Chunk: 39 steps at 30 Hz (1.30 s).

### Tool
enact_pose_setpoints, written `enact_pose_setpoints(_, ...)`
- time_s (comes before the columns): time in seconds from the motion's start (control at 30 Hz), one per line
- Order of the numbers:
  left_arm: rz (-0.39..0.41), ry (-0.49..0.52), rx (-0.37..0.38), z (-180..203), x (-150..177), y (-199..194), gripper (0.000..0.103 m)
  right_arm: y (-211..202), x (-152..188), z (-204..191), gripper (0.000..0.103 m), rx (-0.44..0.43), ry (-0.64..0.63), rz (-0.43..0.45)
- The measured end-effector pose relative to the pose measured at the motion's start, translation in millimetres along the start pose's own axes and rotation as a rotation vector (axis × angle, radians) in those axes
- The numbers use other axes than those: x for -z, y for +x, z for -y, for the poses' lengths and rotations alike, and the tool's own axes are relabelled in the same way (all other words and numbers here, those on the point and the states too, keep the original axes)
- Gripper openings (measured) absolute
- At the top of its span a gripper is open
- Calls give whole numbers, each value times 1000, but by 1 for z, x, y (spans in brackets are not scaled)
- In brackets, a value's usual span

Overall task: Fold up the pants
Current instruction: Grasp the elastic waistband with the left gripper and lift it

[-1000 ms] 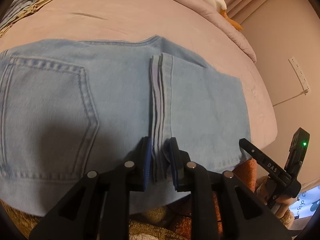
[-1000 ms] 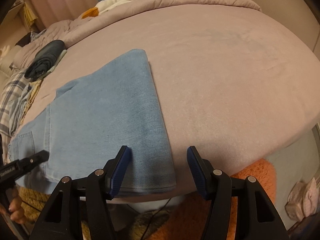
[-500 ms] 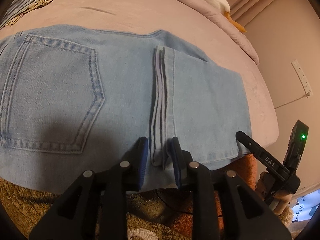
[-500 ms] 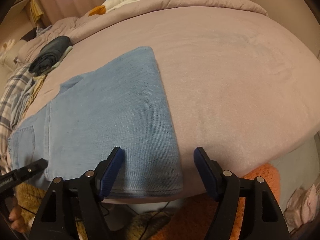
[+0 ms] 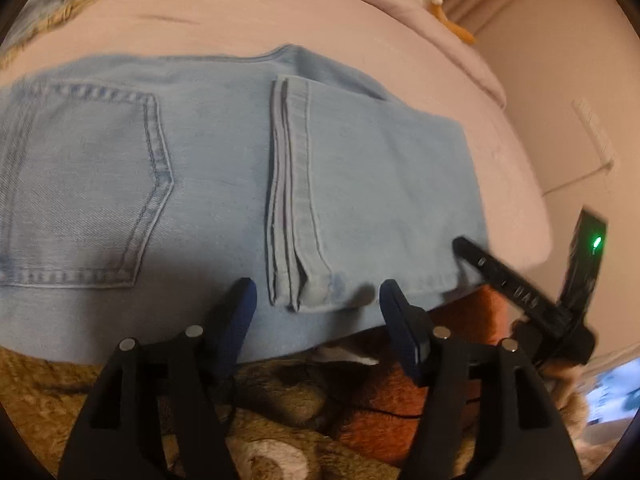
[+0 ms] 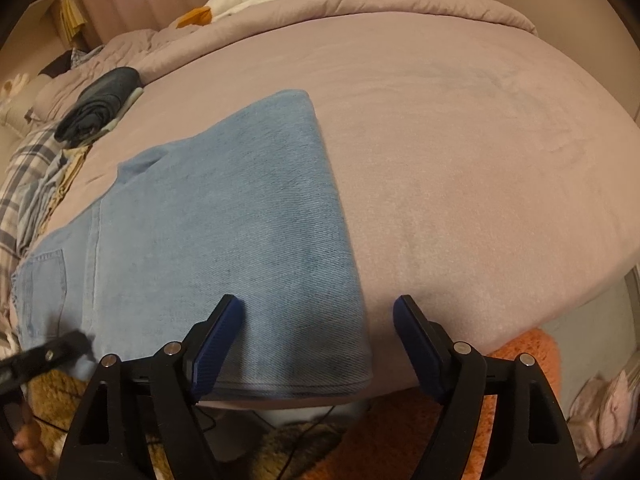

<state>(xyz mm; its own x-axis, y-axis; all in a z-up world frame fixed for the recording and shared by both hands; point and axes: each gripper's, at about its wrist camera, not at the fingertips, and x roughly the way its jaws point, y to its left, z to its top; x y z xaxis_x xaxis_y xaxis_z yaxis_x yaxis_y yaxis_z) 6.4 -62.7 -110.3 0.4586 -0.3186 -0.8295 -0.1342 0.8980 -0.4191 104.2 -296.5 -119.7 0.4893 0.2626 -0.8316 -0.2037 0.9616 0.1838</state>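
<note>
My left gripper (image 5: 314, 312) is spread wide, pads clear of cloth, straddling the stacked leg hems (image 5: 290, 200) at the near edge of the jeans (image 5: 200, 184). My right gripper (image 6: 318, 332) is likewise spread wide, holding nothing; its left pad sits over the folded end (image 6: 256, 240), its right pad over bare bedspread (image 6: 460, 160). One pair of jeans, folded once, lies on the bed along the near edge. Long axis runs 9 to 3 o'clock: back pocket (image 5: 88, 184) toward 9, fold toward 3. Hems run 12 to 6. Count: one pocket visible, two grippers, one dark folded garment (image 6: 100, 106) at 10 o'clock.
</note>
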Motion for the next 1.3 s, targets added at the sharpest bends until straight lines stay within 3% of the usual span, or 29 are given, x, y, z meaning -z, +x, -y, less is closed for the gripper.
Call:
enact_pose_setpoints(0.13, 9, 49, -53, 8, 0, -5, 64, 1, -1, 0, 81, 0, 2, -3)
enact_pose_setpoints(0.23, 72, 53, -97, 2, -9, -20, 67, 2, -1, -3, 82, 8, -5, -2)
enact_pose_setpoints(0.33, 166, 8, -162, -16, -12, -46, 81, 3, -3, -3, 82, 8, 0, -7)
enact_pose_setpoints(0.4, 215, -34, -181, -30, -14, -60, 85, 4, -4, -4, 84, 11, 1, -9)
enact_pose_setpoints(0.53, 317, -129, -259, -55, -13, -87, 85, 5, -4, -7, 86, 20, -7, -10)
enact_pose_setpoints(0.6, 346, -164, -263, -66, -13, -98, 85, 6, -5, -7, 87, 21, -6, -13)
enact_pose_setpoints(0.83, 400, -270, -284, -100, -6, -124, 87, 6, -7, -7, 87, 22, 0, -21)
enact_pose_setpoints(1.3, 397, -379, -292, -135, 6, -126, 87, -4, -10, -12, 87, 26, 20, -15)
